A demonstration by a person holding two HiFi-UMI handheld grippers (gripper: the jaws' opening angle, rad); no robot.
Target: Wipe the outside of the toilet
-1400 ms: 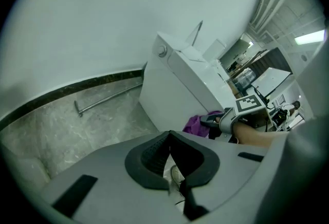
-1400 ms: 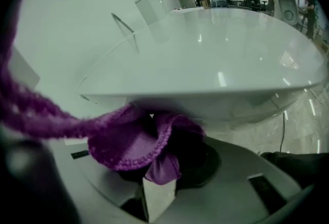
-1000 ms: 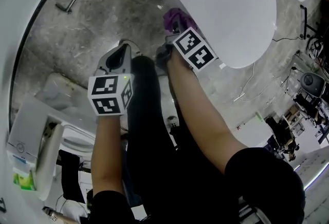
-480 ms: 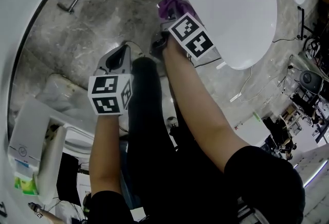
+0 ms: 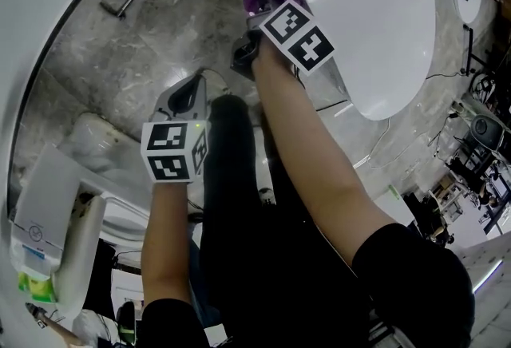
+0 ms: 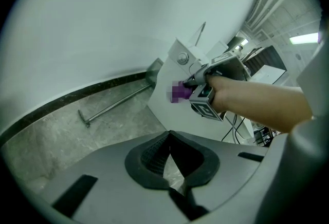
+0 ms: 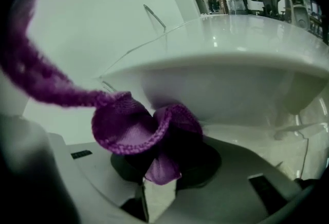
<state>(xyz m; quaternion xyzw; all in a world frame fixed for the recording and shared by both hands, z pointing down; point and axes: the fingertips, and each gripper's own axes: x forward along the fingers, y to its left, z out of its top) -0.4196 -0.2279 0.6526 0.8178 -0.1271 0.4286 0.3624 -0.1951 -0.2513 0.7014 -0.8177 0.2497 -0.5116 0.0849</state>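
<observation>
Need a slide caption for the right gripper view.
Right gripper clamps a purple cloth close to the toilet's white outer side, below the lid.

Bright overhead light, sheen on toilet [image 5: 383, 27]; fisheye warp w/ dark corners; near cloth [image 7: 128, 125] blurry.

Left tool [image 6: 169, 135]: at the bottom edge, dark pads meeting at the tips, nothing between them
Right tool [image 6: 191, 84]: ahead, on a bare forearm [image 6: 257, 105], marker cube turned this way
Purple cloth [image 6: 178, 92]: at the right tool's tip, against the white toilet [image 6: 163, 105] side
Floor [image 6: 61, 141]: grey marble, a metal bar [image 6: 110, 107] running across it toward the toilet
</observation>
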